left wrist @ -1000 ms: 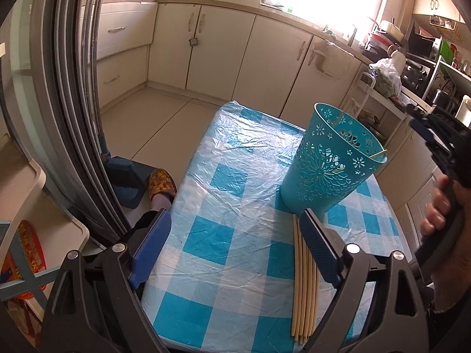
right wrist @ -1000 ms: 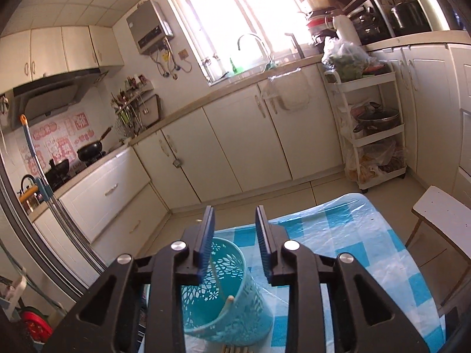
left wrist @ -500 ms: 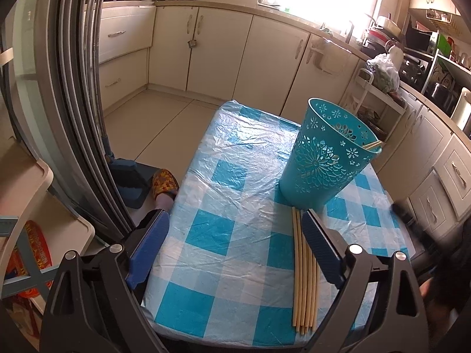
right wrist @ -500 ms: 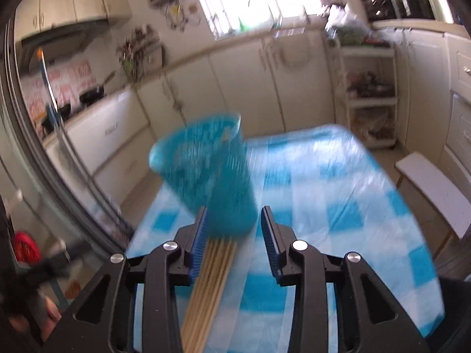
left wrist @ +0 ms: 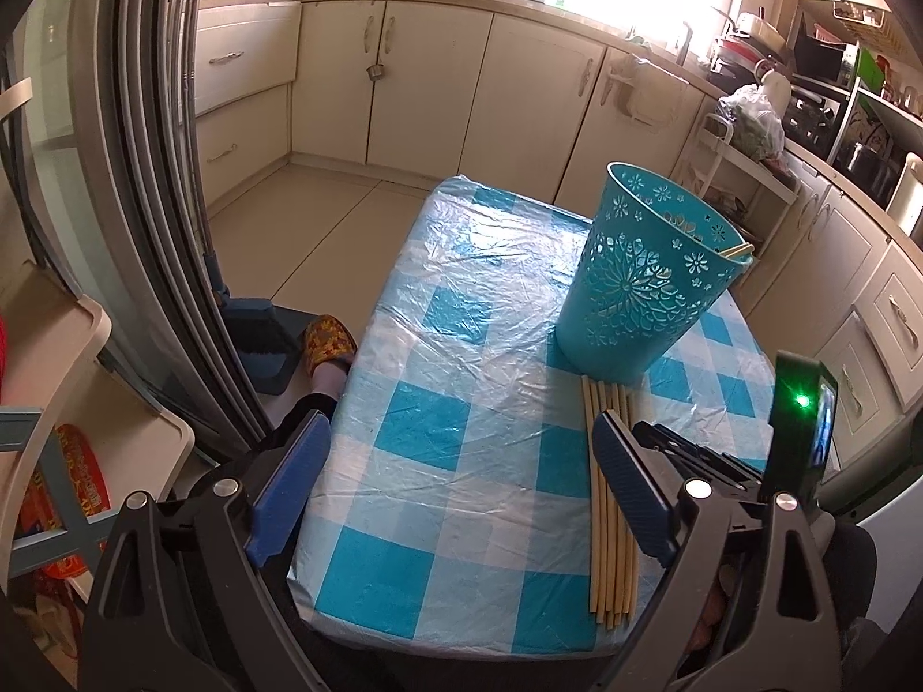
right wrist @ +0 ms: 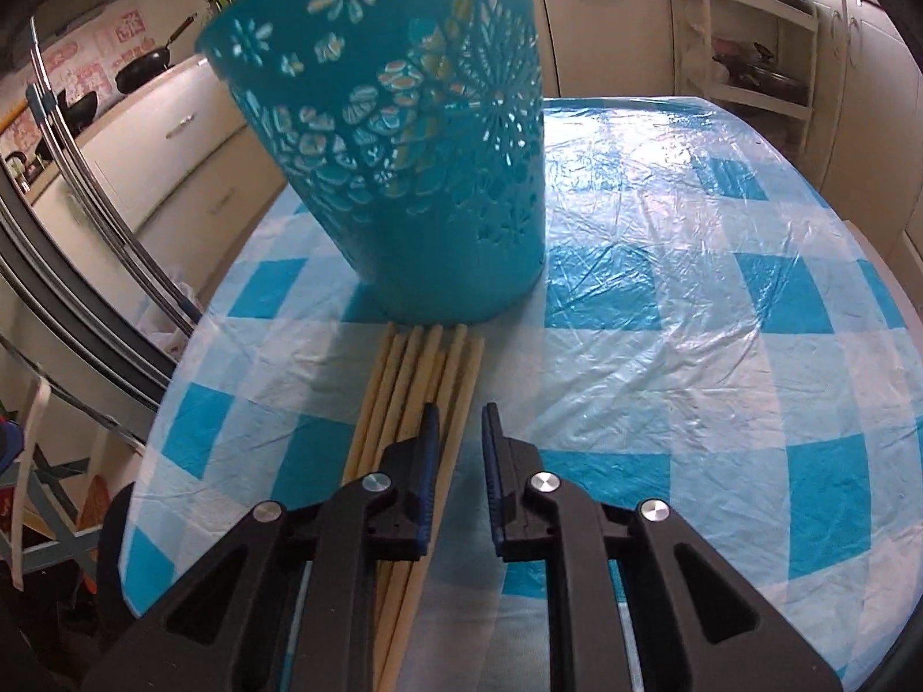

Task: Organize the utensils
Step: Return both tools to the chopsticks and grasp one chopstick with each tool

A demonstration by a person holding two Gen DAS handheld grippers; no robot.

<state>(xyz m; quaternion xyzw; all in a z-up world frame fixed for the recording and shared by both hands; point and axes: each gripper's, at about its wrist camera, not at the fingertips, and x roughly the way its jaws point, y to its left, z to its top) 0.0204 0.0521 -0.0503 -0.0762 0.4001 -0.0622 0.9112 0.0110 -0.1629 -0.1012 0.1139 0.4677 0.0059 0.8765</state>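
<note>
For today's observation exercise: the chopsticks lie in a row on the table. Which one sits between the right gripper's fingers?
The rightmost chopstick of the row, at its outer edge. The right gripper is closing around it, while the other chopsticks lie left of its fingers.

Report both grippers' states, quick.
Left gripper: open, holding nothing.
Right gripper: jaws closing over the chopsticks, one stick between them, not yet gripped.

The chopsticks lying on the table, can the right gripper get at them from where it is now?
Probably yes. The right gripper hangs low over the chopsticks, its jaws closing with the rightmost stick between them. The basket stands beyond their far ends, not in the way.
</note>
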